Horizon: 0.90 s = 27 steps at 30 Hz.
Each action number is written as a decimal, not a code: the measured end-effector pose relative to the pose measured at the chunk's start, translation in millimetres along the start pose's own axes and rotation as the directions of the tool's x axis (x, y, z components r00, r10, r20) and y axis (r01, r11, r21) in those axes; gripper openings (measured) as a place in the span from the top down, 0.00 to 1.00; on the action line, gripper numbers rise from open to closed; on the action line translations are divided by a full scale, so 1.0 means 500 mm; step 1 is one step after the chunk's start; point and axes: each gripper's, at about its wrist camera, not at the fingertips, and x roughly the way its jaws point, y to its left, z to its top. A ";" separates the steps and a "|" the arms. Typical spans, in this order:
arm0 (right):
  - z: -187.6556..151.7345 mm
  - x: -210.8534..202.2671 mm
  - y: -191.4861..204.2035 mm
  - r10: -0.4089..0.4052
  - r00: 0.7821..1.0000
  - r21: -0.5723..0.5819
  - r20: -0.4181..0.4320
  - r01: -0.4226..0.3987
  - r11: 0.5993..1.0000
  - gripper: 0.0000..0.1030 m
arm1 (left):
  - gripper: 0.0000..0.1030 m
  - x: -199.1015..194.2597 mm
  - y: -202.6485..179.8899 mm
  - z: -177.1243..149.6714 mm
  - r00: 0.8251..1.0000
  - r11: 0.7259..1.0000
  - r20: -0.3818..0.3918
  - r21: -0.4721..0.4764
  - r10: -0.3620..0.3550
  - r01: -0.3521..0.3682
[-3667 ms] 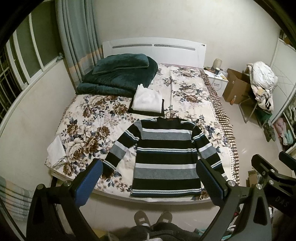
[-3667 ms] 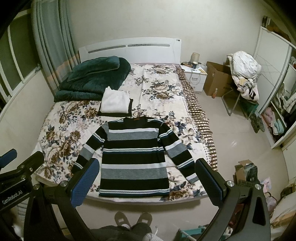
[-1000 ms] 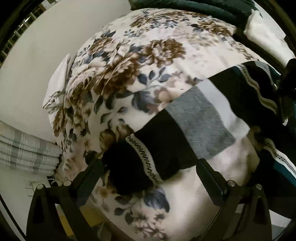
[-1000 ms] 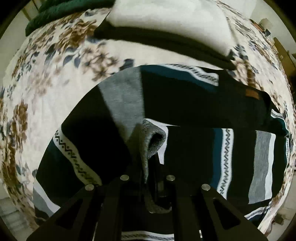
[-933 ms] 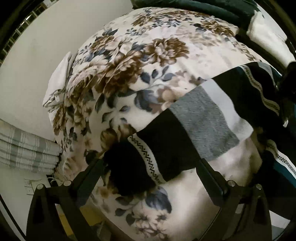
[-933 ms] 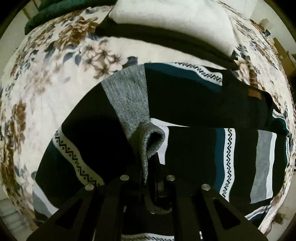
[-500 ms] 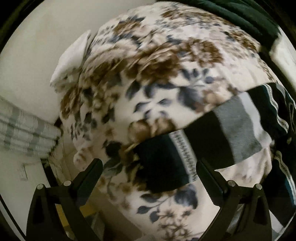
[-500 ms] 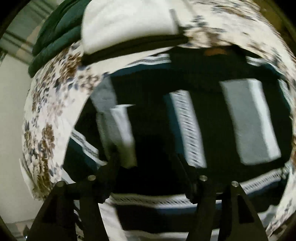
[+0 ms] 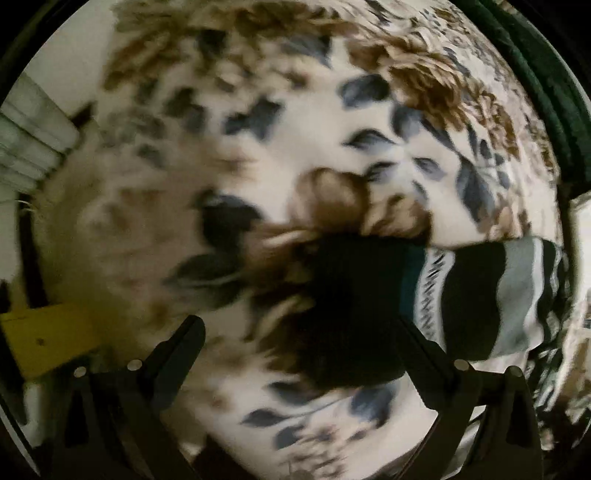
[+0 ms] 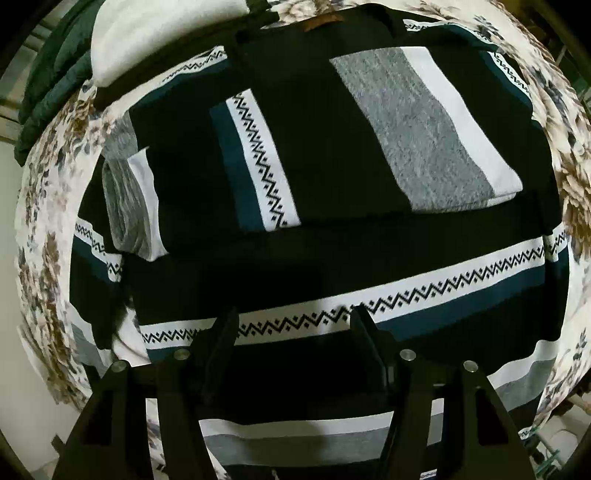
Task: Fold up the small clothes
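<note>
Right wrist view showed the sweater lying on the floral bedspread, black with grey, white and teal bands and white zigzag stripes. One sleeve was folded across the chest, its bands running crosswise to those of the body, and a brown neck label showed at the top. Only this view took in the folded white cloth beyond the collar and the dark green bedding at upper left. The right gripper hung low over the sweater's body with its jaws parted and nothing between them. Left wrist view, heavily blurred, showed what the other did not: the cuff end of the other sleeve, stretched flat over the bedspread and reaching off to the right, plus a yellow object at lower left, too blurred to identify. The left gripper was spread wide and held nothing, the black cuff lying just ahead of its right finger.
</note>
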 end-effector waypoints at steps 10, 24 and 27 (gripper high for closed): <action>-0.021 0.027 0.064 -0.026 1.000 -0.063 -0.006 0.026 0.998 0.37 | 0.93 -0.038 -0.094 0.028 0.986 0.991 0.157 0.129 -0.048 0.028; -0.035 0.037 0.101 -0.010 1.000 -0.076 -0.011 0.009 0.997 0.37 | 0.83 -0.074 0.047 0.119 0.968 0.973 0.149 -0.080 -0.202 0.215; -0.037 0.038 0.102 -0.014 1.000 -0.083 -0.017 0.013 0.996 0.37 | 0.69 -0.061 0.094 0.073 0.959 0.942 0.105 -0.189 -0.262 0.278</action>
